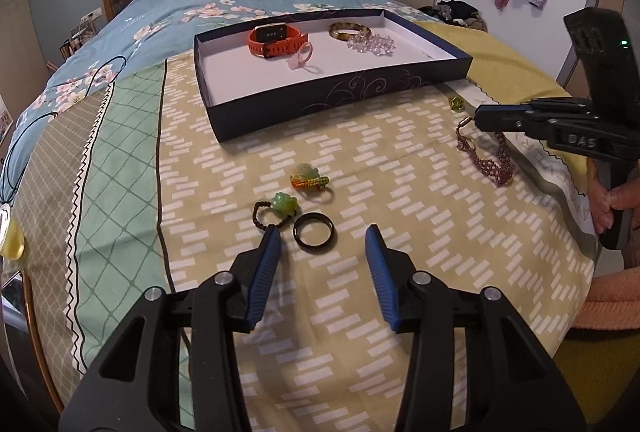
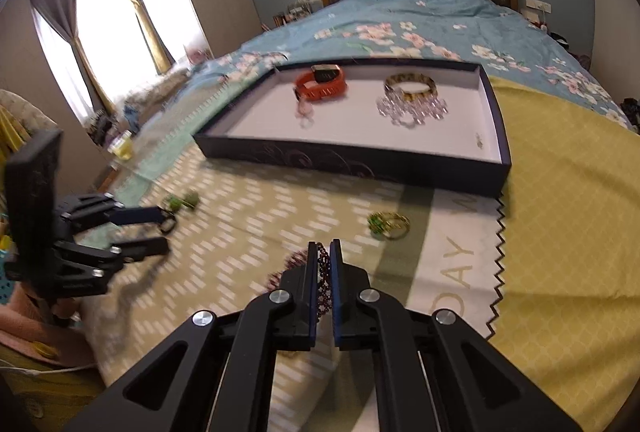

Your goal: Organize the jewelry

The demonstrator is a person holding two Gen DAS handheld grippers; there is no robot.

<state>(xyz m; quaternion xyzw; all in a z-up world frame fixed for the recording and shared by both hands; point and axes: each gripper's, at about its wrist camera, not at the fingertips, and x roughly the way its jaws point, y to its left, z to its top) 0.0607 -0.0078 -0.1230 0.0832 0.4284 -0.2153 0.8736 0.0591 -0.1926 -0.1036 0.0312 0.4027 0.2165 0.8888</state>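
Observation:
My left gripper (image 1: pixel 324 232) stands open over the patterned bedspread. A black ring (image 1: pixel 314 232) lies flat just in front of its tips, nearer the left finger and untouched. Beside it lie a green stone ring on dark beads (image 1: pixel 276 209) and an orange-green ring (image 1: pixel 310 177). My right gripper (image 2: pixel 324 248) is shut on a maroon beaded bracelet (image 2: pixel 325 280), which droops from its tips (image 1: pixel 484 155). A dark box tray (image 1: pixel 332 99) holds an orange watch (image 1: pixel 276 37), an amber bangle (image 1: pixel 350 30), a crystal bracelet (image 1: pixel 372 43) and a pink ring (image 1: pixel 302 55).
A small green-and-gold ring (image 2: pixel 388 224) lies near the tray's front wall (image 2: pixel 352 155). A white cloth with a zigzag edge (image 2: pixel 460 272) lies over a yellow cover (image 2: pixel 560 191). A blue floral quilt (image 1: pixel 180 3) and the headboard lie beyond. A hand (image 1: pixel 612 203) holds the right gripper's handle.

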